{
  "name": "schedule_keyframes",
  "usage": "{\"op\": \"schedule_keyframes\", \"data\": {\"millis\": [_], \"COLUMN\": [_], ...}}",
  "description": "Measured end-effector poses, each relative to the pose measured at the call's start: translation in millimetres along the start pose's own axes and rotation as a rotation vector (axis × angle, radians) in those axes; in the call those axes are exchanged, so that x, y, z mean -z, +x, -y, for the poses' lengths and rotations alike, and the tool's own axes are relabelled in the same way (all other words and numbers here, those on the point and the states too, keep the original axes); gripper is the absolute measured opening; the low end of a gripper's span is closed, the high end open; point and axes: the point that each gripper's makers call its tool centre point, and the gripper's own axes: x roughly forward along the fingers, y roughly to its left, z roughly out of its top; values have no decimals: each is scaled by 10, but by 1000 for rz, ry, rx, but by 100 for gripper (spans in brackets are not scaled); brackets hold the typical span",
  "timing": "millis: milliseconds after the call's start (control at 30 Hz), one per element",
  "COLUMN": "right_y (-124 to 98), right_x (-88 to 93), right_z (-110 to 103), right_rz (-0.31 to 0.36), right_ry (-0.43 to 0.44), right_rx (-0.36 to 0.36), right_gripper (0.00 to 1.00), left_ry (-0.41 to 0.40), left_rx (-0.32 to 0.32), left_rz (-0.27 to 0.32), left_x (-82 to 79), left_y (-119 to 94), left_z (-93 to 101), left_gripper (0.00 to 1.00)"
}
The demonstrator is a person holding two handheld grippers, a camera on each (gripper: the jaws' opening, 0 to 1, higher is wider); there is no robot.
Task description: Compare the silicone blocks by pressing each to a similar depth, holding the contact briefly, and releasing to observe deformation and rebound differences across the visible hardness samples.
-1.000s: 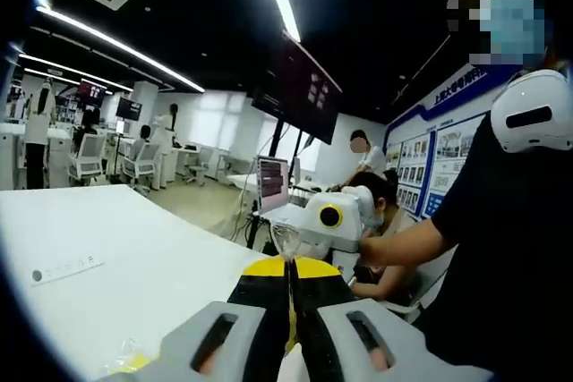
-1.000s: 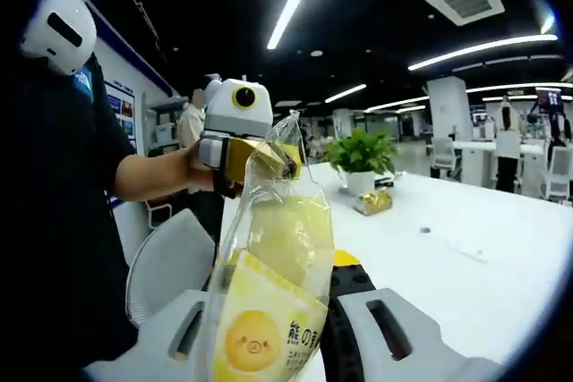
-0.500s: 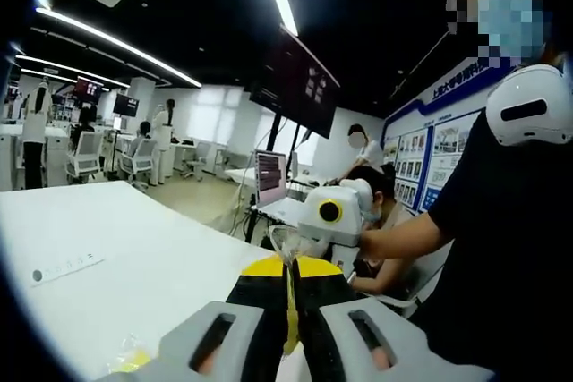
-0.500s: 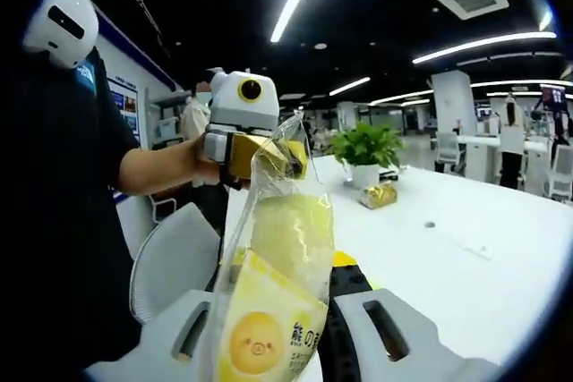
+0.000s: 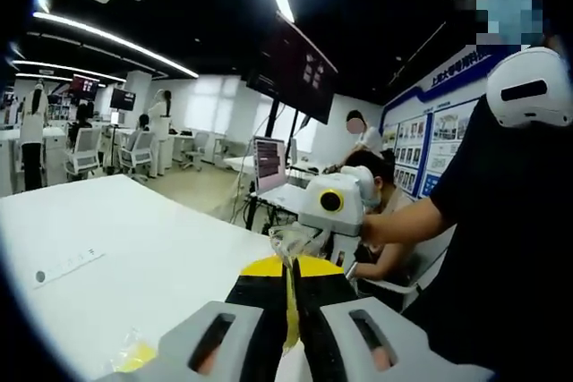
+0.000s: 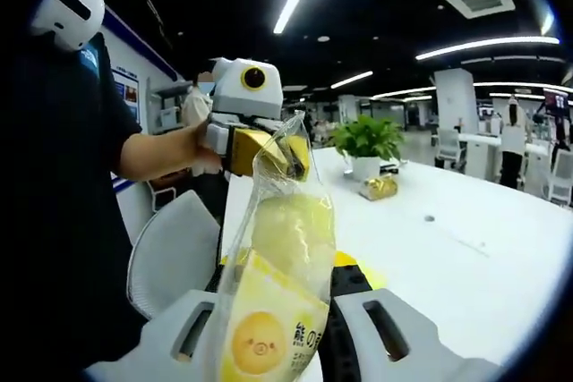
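Observation:
A clear plastic bag (image 6: pixel 282 257) holding a pale yellow soft piece, with a yellow printed label low down, is held in the air between my two grippers. In the right gripper view its lower end sits in my right gripper (image 6: pixel 315 276), whose jaws are shut on it. At the bag's crumpled top, my left gripper (image 6: pixel 279 153) pinches the plastic with its yellow-tipped jaws. In the left gripper view my left gripper (image 5: pixel 288 269) is shut on a thin yellow edge of the bag (image 5: pixel 290 310), and the right gripper (image 5: pixel 303 239) holds the far clear end. No silicone blocks are in sight.
A white table (image 5: pixel 134 257) with a small label (image 5: pixel 64 265) and a yellow packet (image 5: pixel 134 357) lies to the left. A potted plant (image 6: pixel 365 148) and gold packet (image 6: pixel 379 187) stand on the table (image 6: pixel 466 257). A white chair (image 6: pixel 175 257), a laptop (image 5: pixel 269 167) and people are nearby.
Both grippers keep their hold on the bag. In the right gripper view the left gripper and the bag's top have drifted slightly right and up; both views shifted a little.

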Motion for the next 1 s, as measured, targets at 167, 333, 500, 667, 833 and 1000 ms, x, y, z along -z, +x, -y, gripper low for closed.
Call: {"op": "schedule_keyframes", "data": {"millis": [167,333,500,667,833,1000], "right_y": [-17,-38,-79,-74,-77,-101], "right_x": [64,72,-11,12,39,49], "right_z": [-33,-4,25,68,73,108], "right_rz": [-1,3,50,45,49,65], "right_ry": [15,32,22,47,61,80], "right_rx": [0,5,26,43,61,85], "right_gripper": [12,14,18,23,30,46], "left_ry": [-6,-17,-81,-105,-105,-160], "left_rx": [8,-7,5,-3,-5,-17], "left_rz": [-19,-27,0,-5,-35,-27], "left_x": [62,67,-15,-7,81,123], "left_y": [14,45,64,106,136,116], "left_z": [18,6,22,6,16,-12], "left_gripper": [0,0,0,0,0,0]}}
